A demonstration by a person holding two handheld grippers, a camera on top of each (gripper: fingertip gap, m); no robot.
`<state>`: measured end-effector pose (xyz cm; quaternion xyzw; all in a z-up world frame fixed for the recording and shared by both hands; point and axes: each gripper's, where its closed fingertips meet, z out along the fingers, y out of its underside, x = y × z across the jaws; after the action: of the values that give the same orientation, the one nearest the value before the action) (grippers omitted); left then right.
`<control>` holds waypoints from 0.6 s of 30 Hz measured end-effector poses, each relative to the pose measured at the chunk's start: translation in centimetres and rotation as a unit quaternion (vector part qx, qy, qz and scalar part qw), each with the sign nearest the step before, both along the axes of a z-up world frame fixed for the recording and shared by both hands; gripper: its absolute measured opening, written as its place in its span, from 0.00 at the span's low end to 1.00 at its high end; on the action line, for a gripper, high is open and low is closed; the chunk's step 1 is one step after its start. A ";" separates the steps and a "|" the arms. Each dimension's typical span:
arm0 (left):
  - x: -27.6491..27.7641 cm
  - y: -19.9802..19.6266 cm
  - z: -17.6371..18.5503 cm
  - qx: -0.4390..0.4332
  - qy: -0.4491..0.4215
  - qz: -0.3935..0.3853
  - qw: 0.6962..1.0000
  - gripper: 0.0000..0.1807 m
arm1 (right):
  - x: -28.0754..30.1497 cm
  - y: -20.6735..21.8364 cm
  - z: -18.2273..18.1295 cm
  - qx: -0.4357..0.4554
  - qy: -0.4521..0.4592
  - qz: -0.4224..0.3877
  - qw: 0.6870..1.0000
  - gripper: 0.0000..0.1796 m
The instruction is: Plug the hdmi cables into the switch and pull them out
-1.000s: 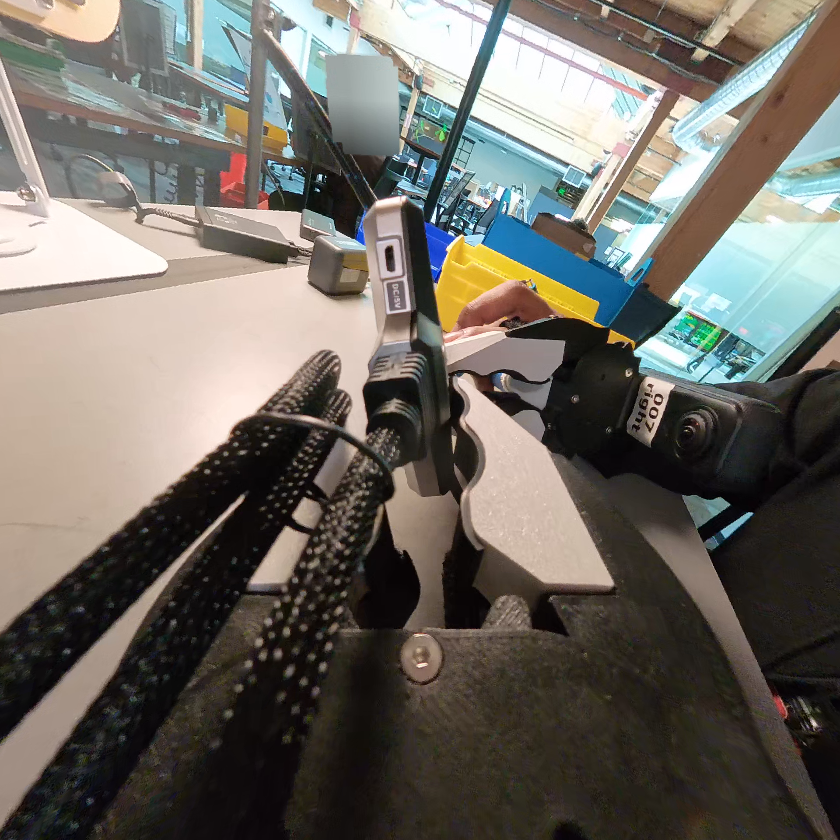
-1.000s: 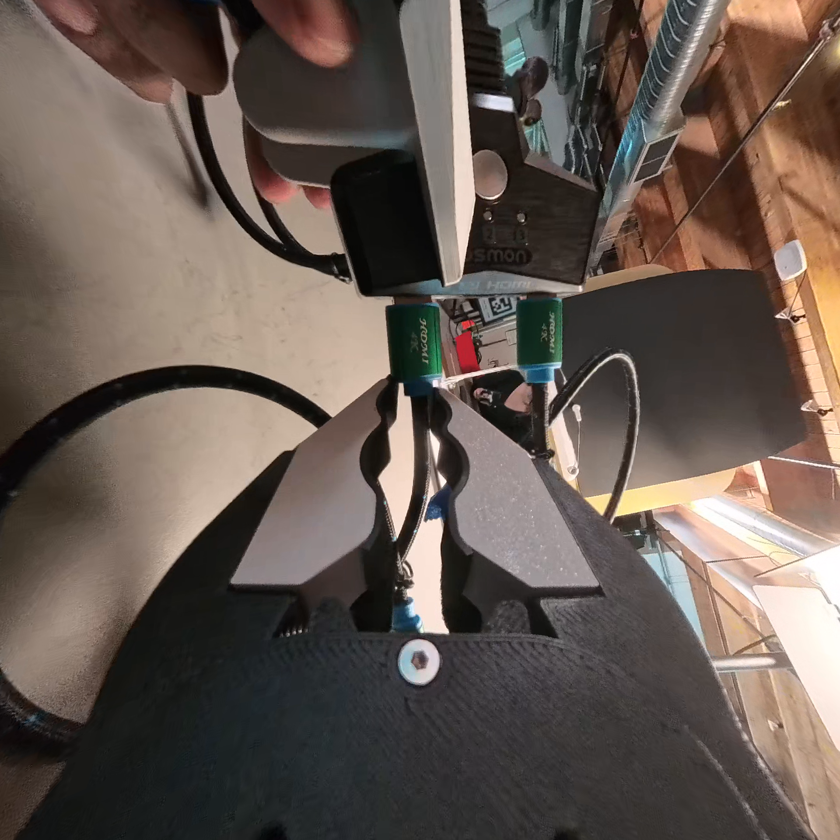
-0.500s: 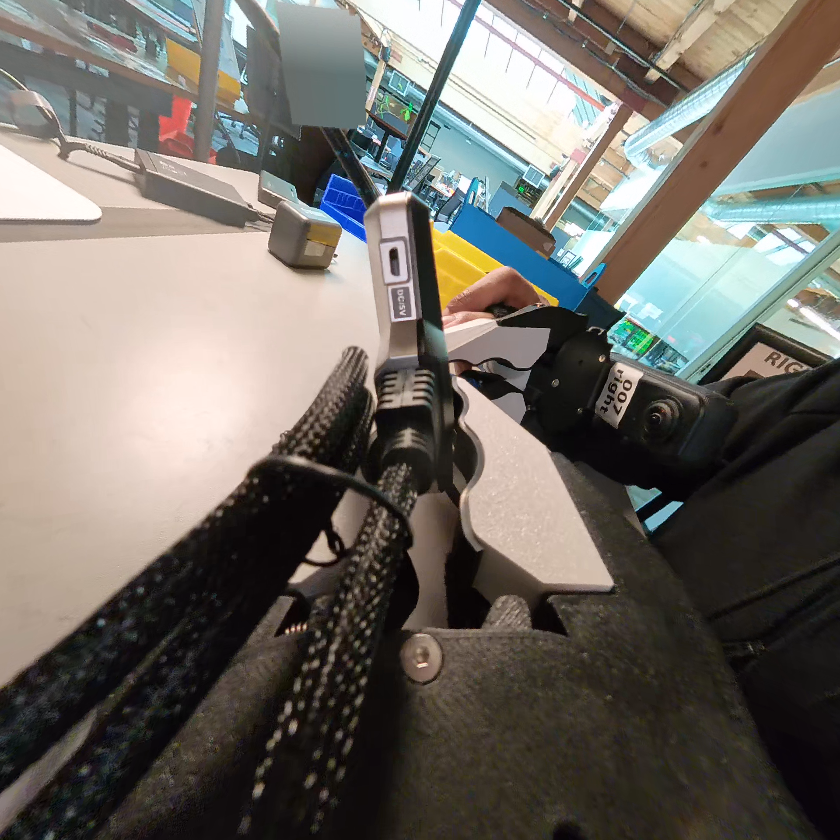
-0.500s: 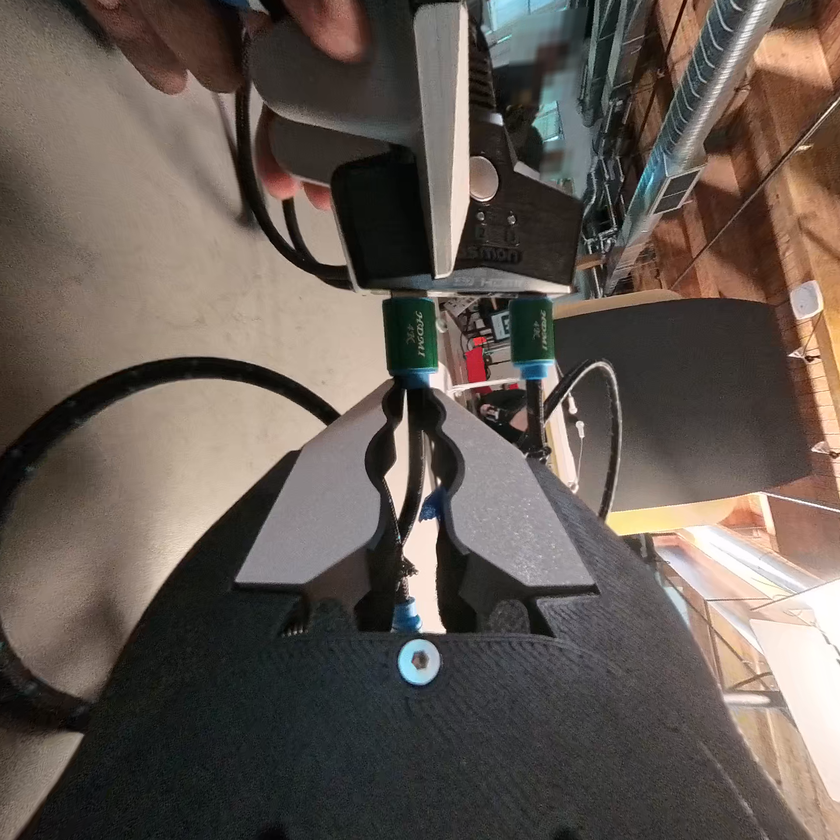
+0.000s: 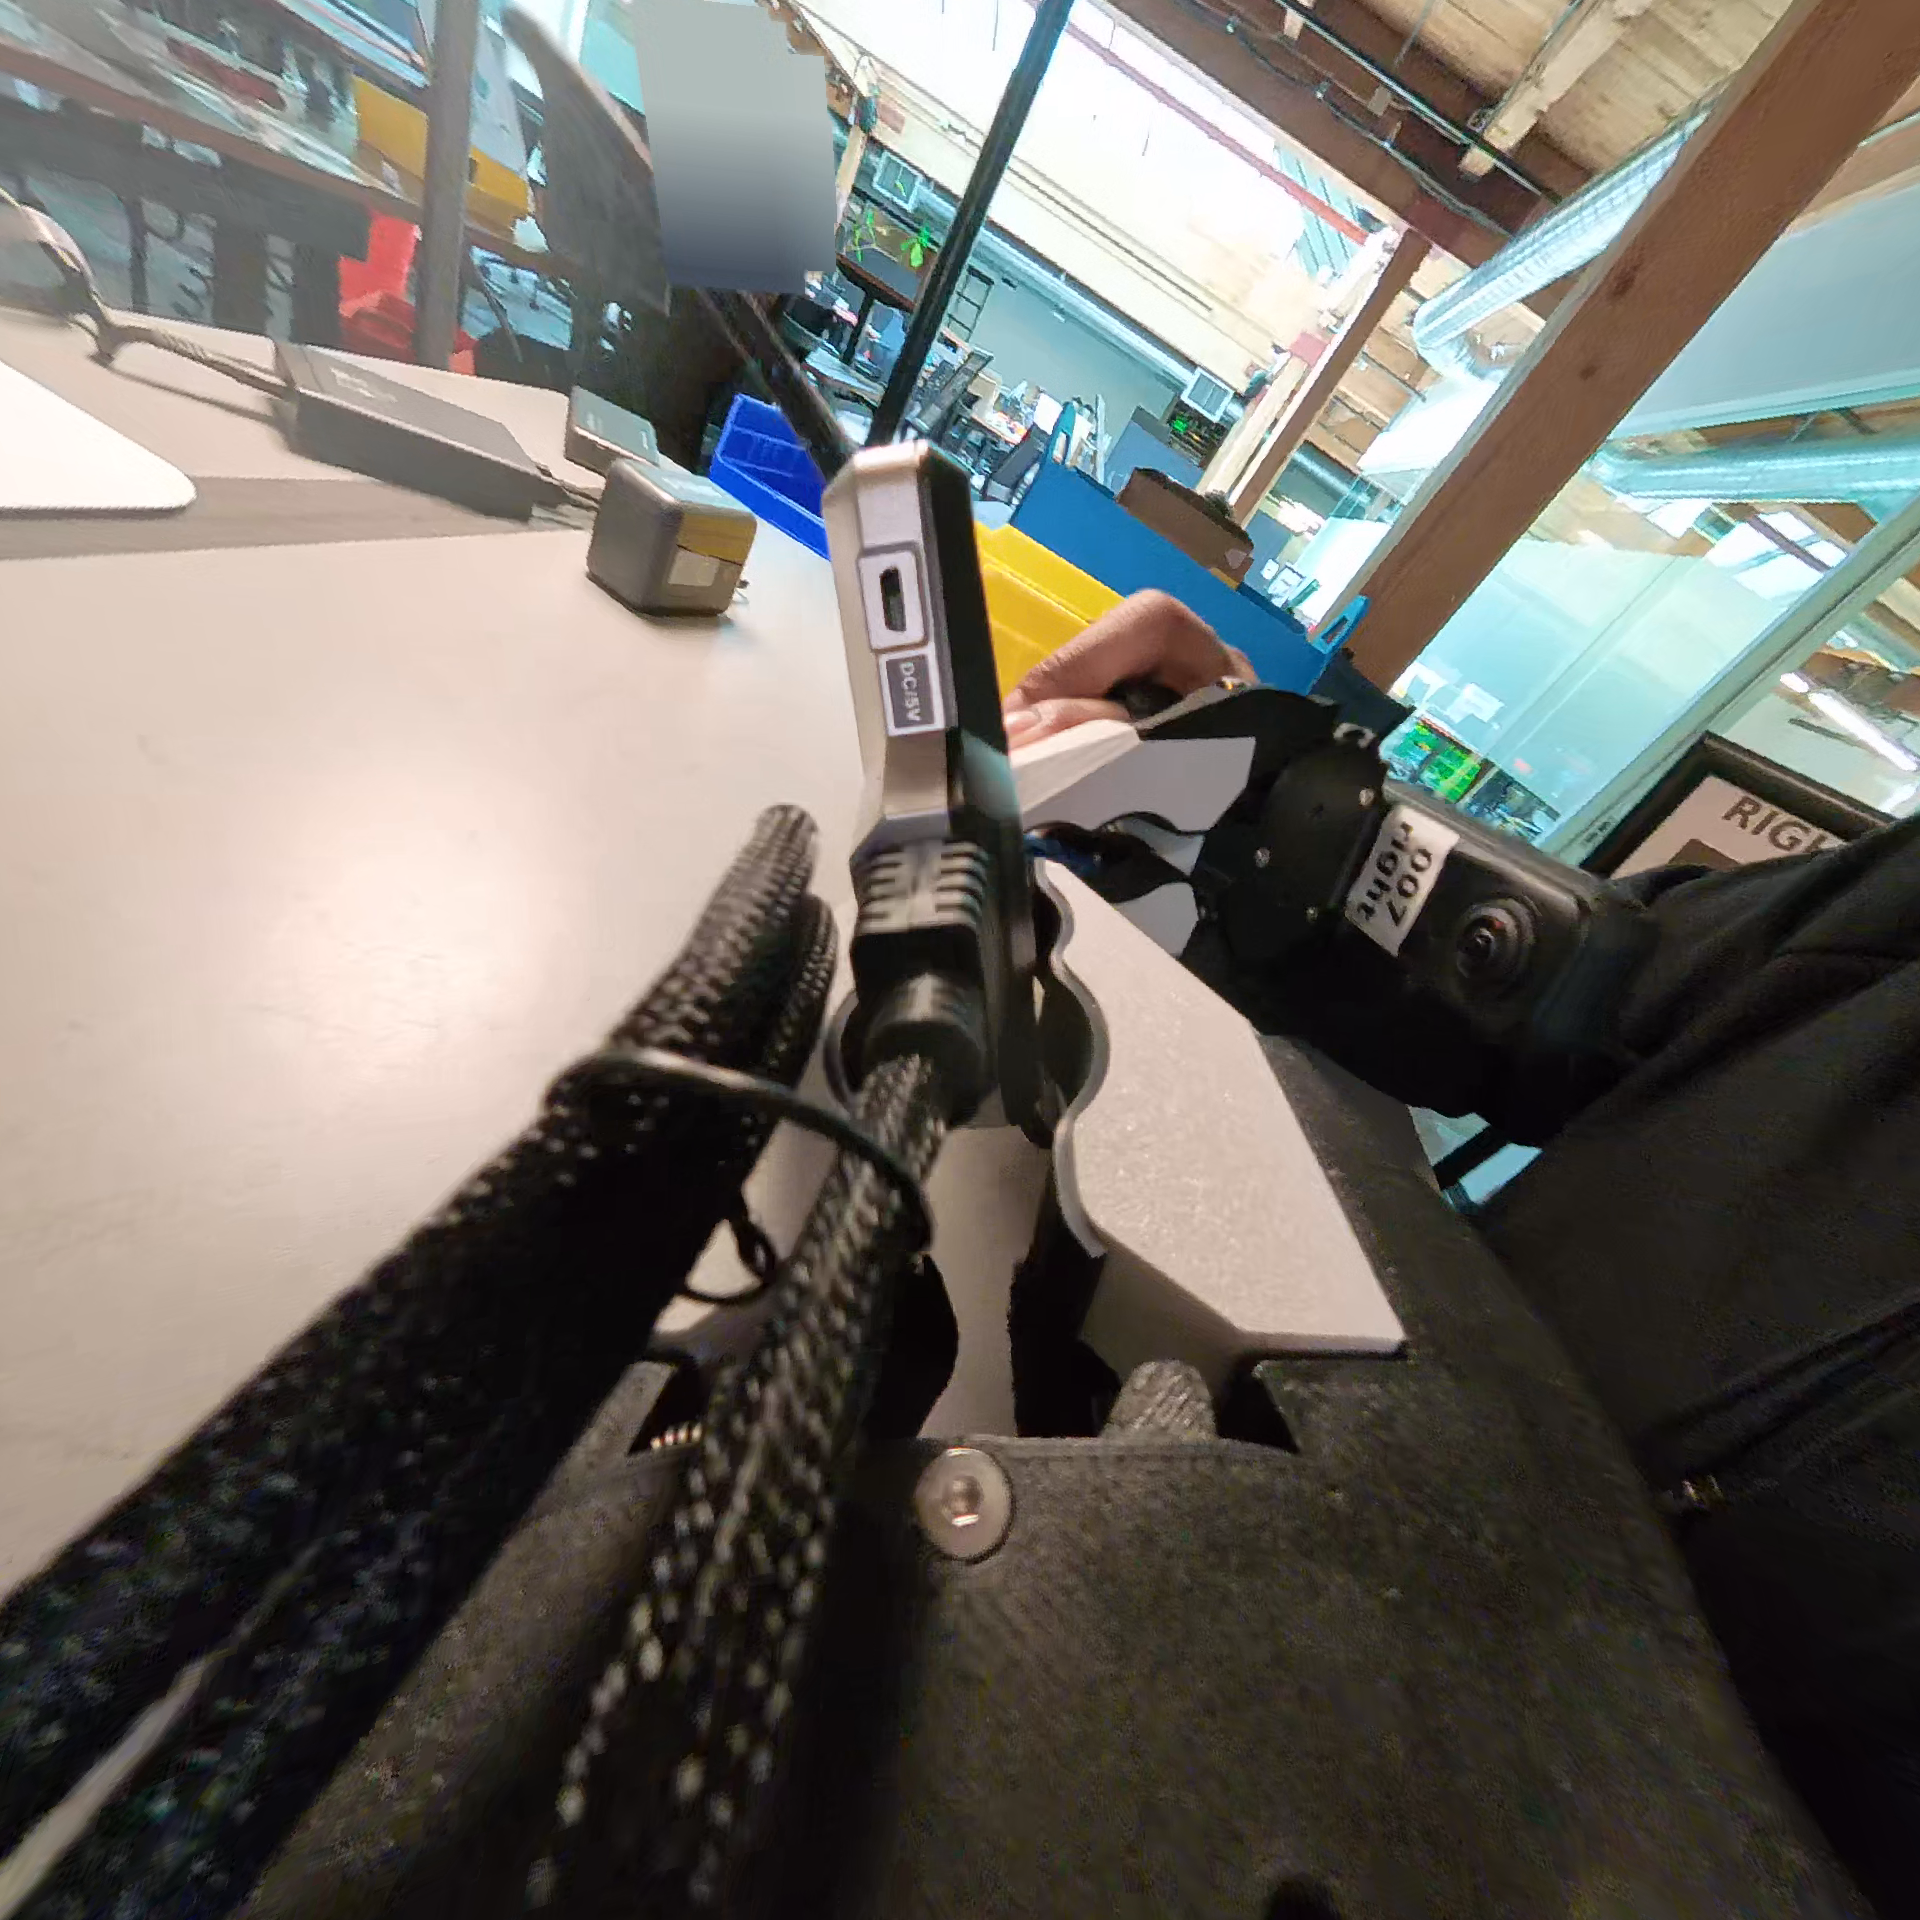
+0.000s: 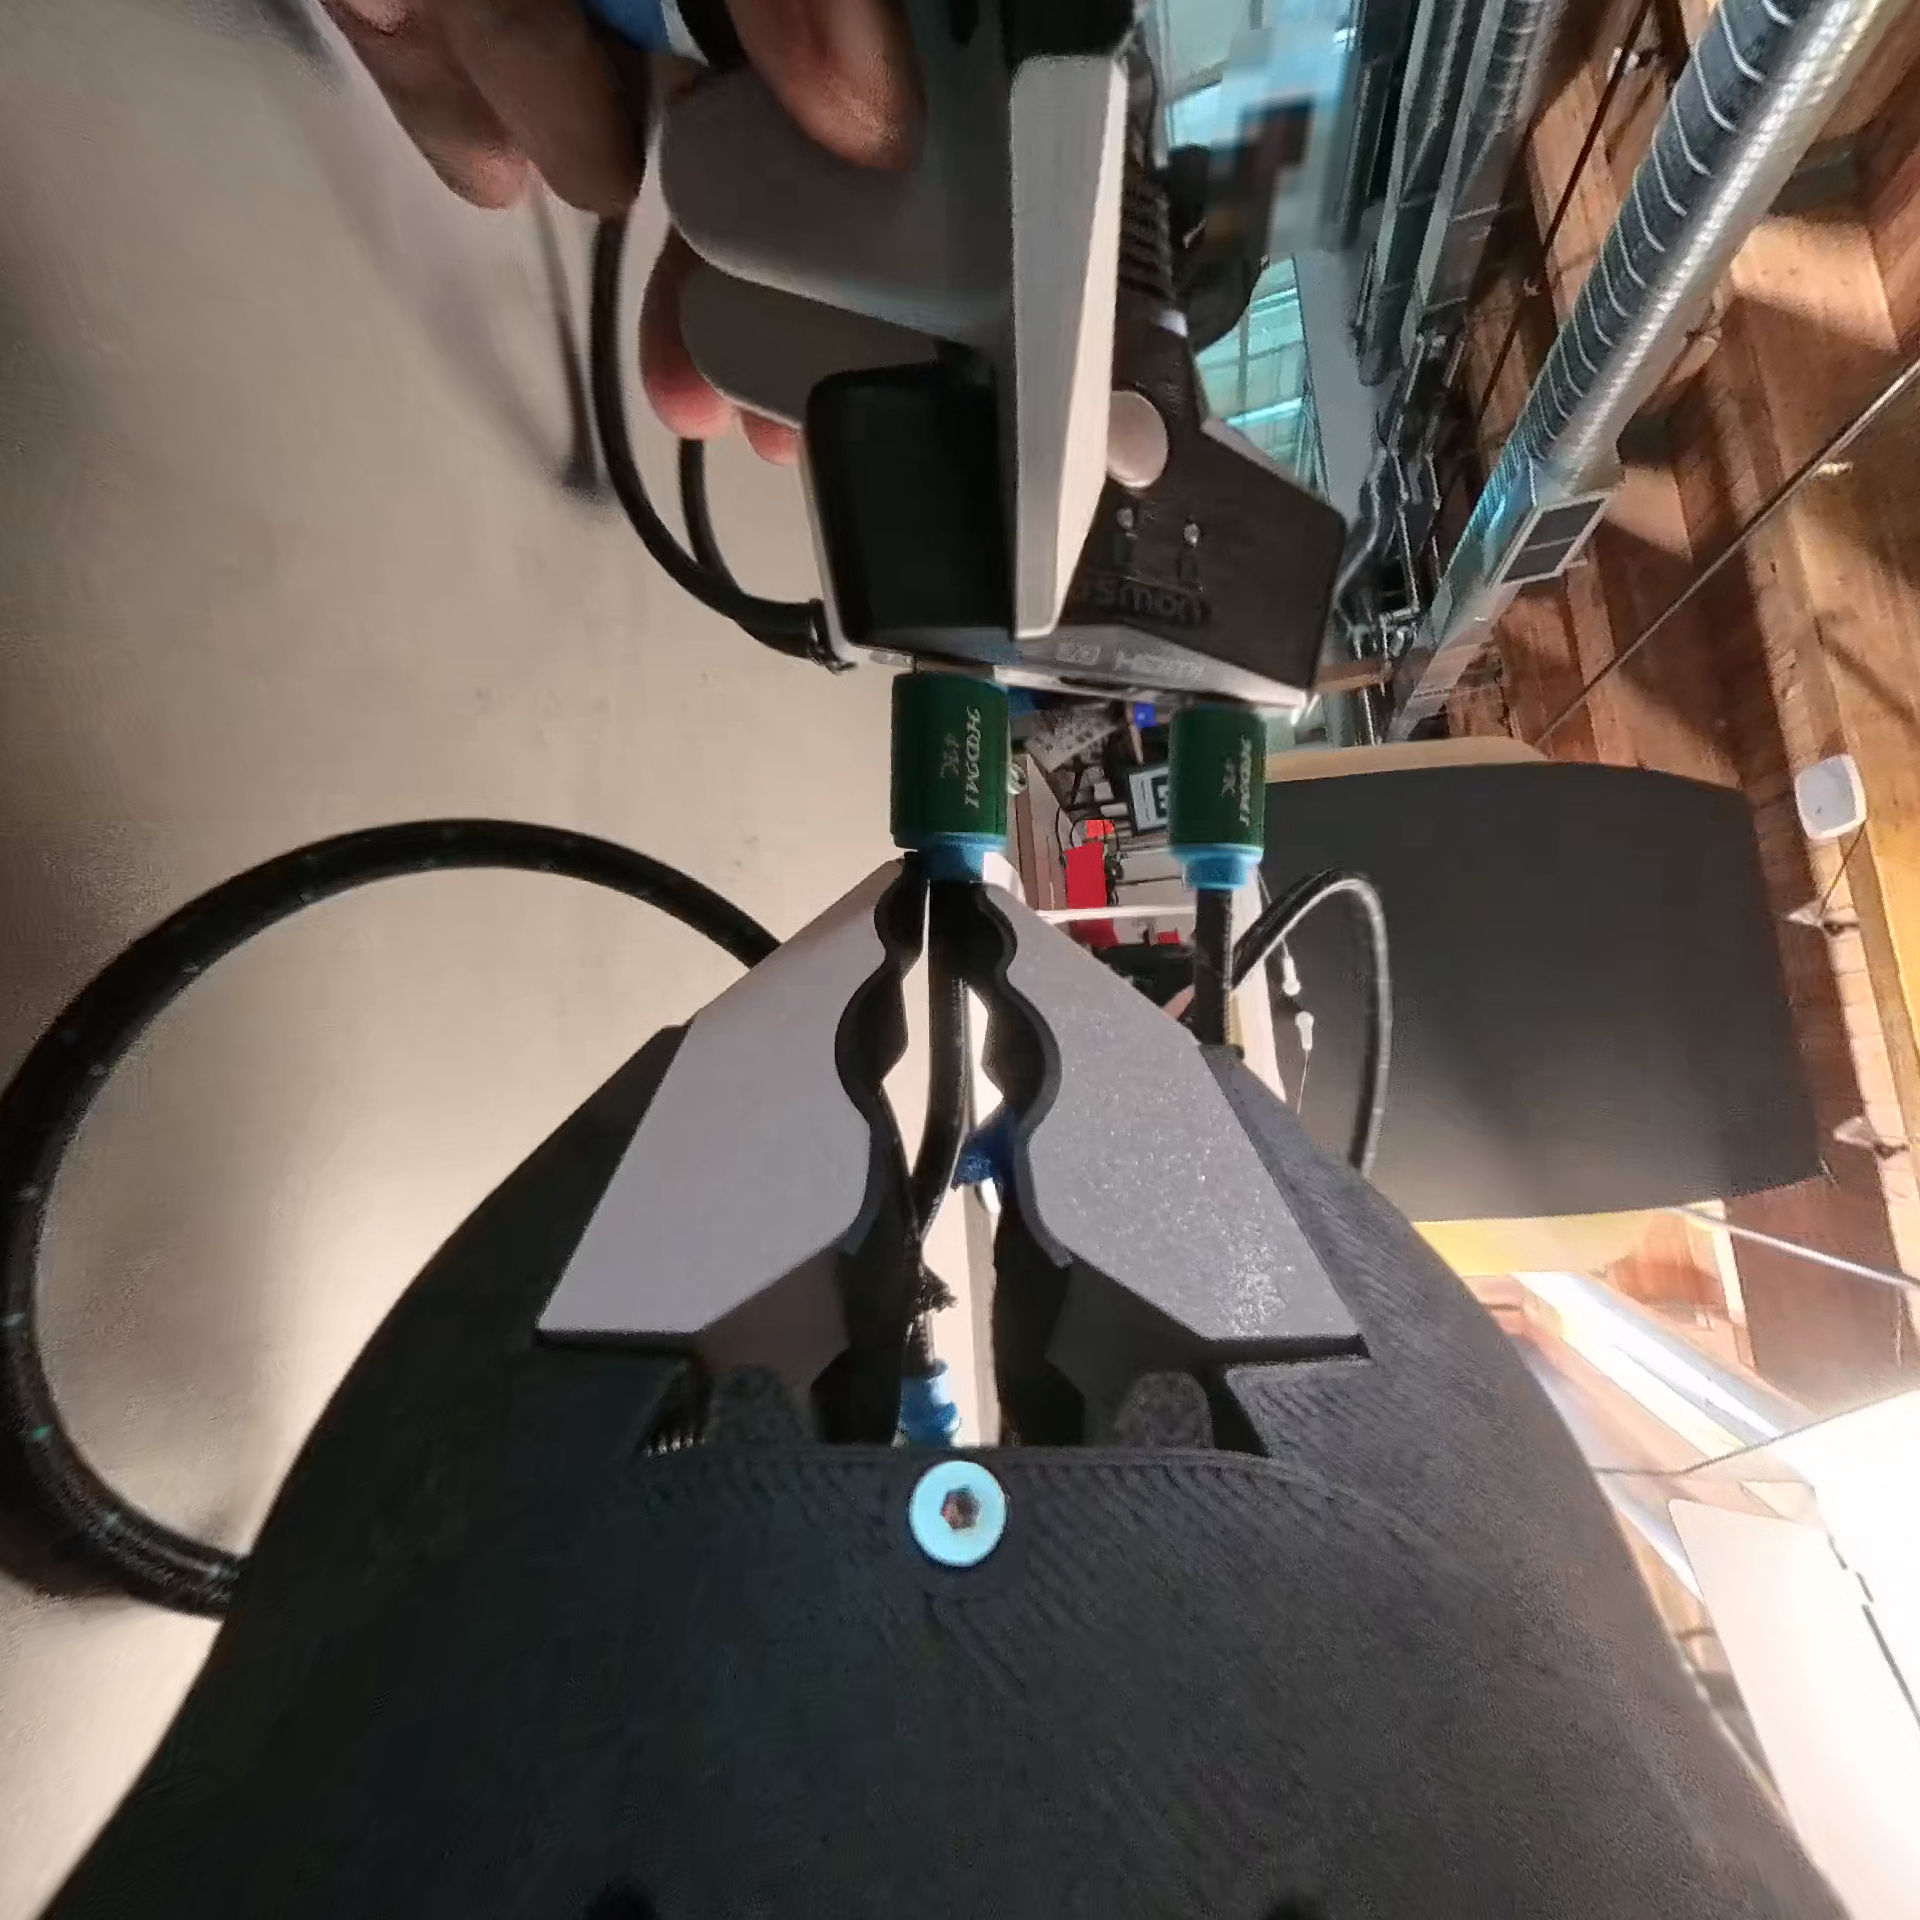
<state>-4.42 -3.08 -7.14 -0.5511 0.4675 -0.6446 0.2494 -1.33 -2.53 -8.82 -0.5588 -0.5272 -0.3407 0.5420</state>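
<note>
Now the switch (image 6: 1195, 582) is held off the table (image 5: 312, 831), edge-on between the two tools, with two green plugs (image 6: 951, 769) seated in its near edge and a black plug (image 5: 920, 904) in the opposite edge. Over the last second the right tongs (image 6: 940, 914) have barely shifted: a second ago they sat just under the nearer green plug, closed narrow around its thin black cable (image 6: 945, 1039), and they sit there now, with the plug no further out of its socket. I judge the pull has not begun, or has not yet beaten the socket's grip. The left view has swung a little, so the grey block (image 5: 665, 551) on the table lies further left than before. The left tongs (image 5: 1013, 1023) pinch the switch's lower edge beside the black plug's braided cable (image 5: 810, 1299). Braided loops cover the left finger, so the exact contact there is hidden. A hand (image 6: 582, 94) is cut off at the top.
</note>
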 end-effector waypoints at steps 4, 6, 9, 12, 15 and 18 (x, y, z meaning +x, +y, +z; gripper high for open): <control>0.3 0.2 0.1 -0.005 -0.002 0.015 1.000 0.14 | -0.2 0.0 -0.3 -0.006 -0.001 -0.014 1.000 0.04; 0.0 0.3 -0.2 -0.019 0.000 0.008 1.000 0.14 | -0.4 0.0 -0.7 -0.017 0.007 -0.005 1.000 0.04; 0.1 -0.3 -0.2 0.004 0.004 -0.010 1.000 0.14 | 0.0 -0.2 -0.3 -0.021 0.021 0.004 1.000 0.05; -0.2 0.0 0.1 0.011 0.003 -0.006 1.000 0.14 | -0.9 -0.3 -0.7 -0.033 0.026 0.003 0.999 0.04; -0.2 0.0 -0.4 0.005 0.013 -0.012 1.000 0.14 | -0.6 -0.3 -1.0 -0.044 0.032 0.013 0.998 0.04; -0.1 -0.5 -0.4 0.014 0.016 -0.028 0.999 0.14 | -0.5 -0.5 -0.8 -0.047 0.038 0.018 0.998 0.05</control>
<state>-4.56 -3.55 -7.54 -0.5448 0.4955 -0.6357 0.2314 -1.80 -3.00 -9.57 -0.5862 -0.5321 -0.2843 0.5407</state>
